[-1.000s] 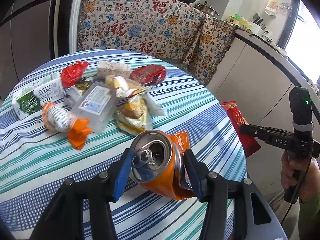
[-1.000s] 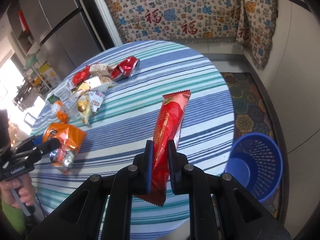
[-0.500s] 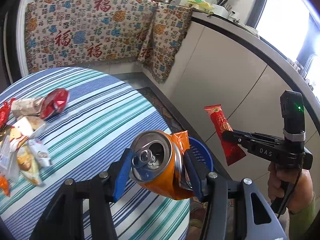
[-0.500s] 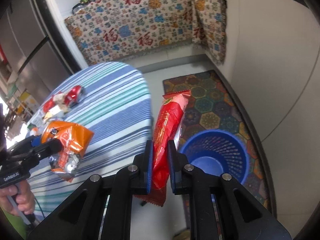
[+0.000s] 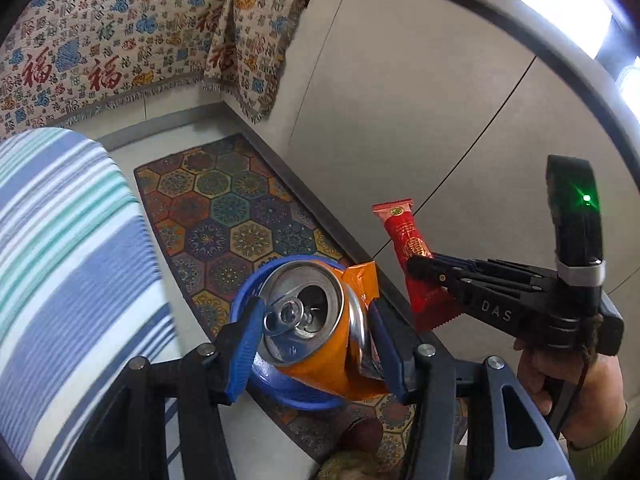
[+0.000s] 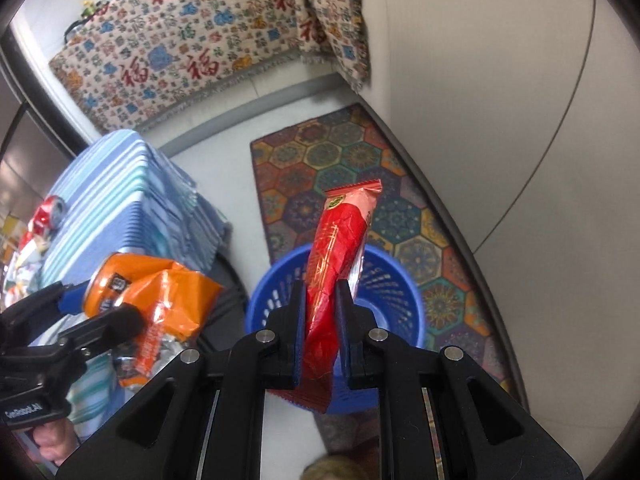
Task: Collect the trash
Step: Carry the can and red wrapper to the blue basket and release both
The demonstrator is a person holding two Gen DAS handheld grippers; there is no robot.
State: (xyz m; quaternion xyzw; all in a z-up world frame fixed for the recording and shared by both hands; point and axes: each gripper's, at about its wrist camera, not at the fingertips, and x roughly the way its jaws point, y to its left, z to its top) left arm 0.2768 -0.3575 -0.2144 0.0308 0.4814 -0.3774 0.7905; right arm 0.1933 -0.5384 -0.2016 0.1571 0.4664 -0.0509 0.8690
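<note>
My left gripper (image 5: 316, 312) is shut on a crushed orange can (image 5: 308, 320) together with an orange wrapper (image 5: 362, 280), and holds them over the blue mesh bin (image 5: 248, 292) on the floor. My right gripper (image 6: 321, 300) is shut on a long red snack wrapper (image 6: 340, 240), which stands upright above the blue bin (image 6: 396, 272). The left wrist view shows the right gripper (image 5: 416, 270) with the red wrapper (image 5: 408, 240) just right of the can. The right wrist view shows the left gripper (image 6: 104, 304) with the can (image 6: 108, 288) left of the bin.
The round table with a striped cloth (image 5: 60, 260) stands left of the bin, with more trash on it (image 6: 44, 216). A patterned mat (image 6: 340, 160) lies under the bin. Pale cabinet fronts (image 5: 400, 100) rise close on the right. A patterned cloth (image 5: 100, 32) hangs behind.
Both grippers have swung right, off the table and down over the blue bin, each carrying its trash. The grips have not changed.
</note>
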